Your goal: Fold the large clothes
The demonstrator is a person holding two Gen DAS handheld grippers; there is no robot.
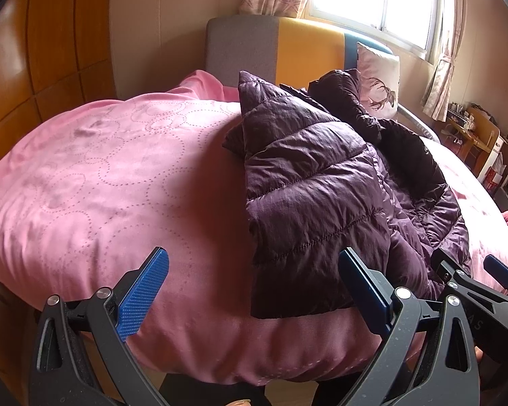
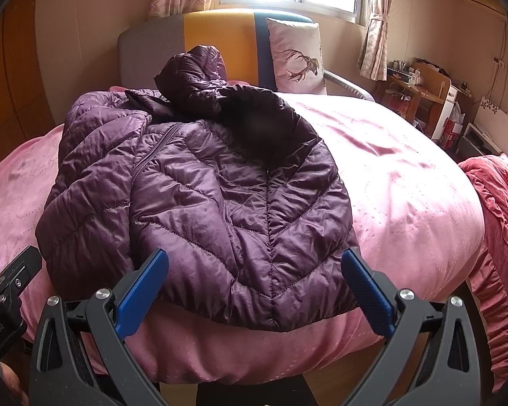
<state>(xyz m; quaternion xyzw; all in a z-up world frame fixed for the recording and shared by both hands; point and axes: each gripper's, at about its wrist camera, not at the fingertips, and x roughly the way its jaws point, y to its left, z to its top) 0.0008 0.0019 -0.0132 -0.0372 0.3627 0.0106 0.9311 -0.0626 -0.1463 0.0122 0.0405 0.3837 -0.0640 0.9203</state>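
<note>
I have both tongs, left (image 1: 254, 291) and right (image 2: 254, 291), spread wide and empty, low in frame before the jacket (image 2: 199, 196) on the bed (image 2: 406, 203). One side looks folded already; next I'd grip the hem.

The quilted jacket (image 2: 199, 196) is glossy, crinkled cloth. The bed cover (image 1: 94, 176) is soft matt cloth. The wardrobe (image 1: 44, 50) is polished wood.

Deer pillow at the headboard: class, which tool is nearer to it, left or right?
Right, slightly. Both tools hang open at the foot of the bed, far from the pillow. The right tool is on the pillow's side; the left tool is further left, facing the jacket's edge.
</note>
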